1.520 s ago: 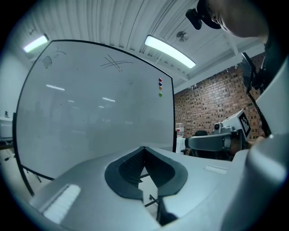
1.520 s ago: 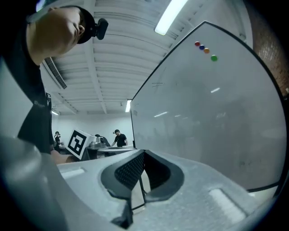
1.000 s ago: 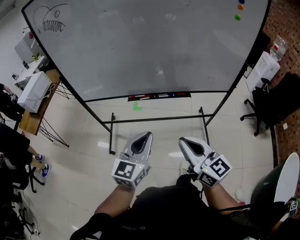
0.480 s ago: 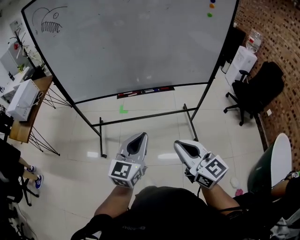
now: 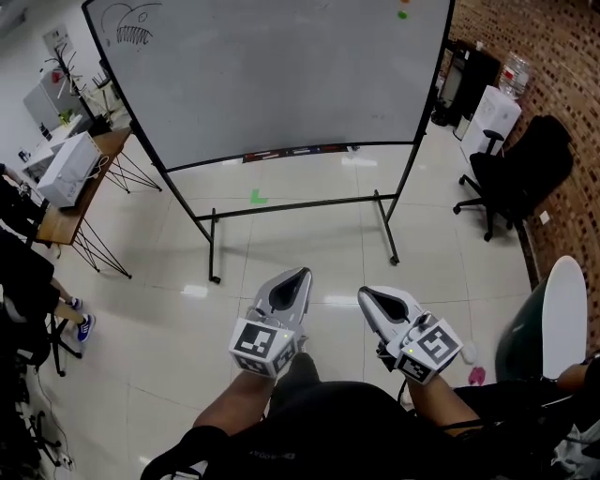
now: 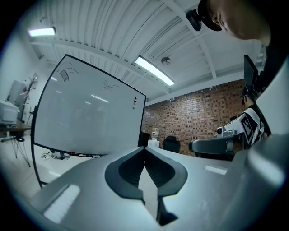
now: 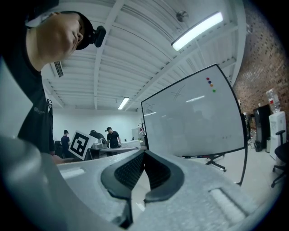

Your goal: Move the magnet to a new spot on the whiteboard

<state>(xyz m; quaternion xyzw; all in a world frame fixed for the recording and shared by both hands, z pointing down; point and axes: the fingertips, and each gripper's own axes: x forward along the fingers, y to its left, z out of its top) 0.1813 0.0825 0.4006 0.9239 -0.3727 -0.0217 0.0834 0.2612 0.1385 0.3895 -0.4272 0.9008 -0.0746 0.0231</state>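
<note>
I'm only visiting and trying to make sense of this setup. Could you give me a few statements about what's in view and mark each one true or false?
1. The left gripper and the right gripper are both shut and hold nothing. True.
2. The coloured magnets sit near the top right corner of the whiteboard. True.
3. The whiteboard hangs on the wall. False: it stands on its own black frame, apart from the brick wall.
4. The drawing is at the board's lower right corner. False: the drawing is at the upper left corner.
5. The right gripper touches the whiteboard. False: open floor lies between them.
</note>
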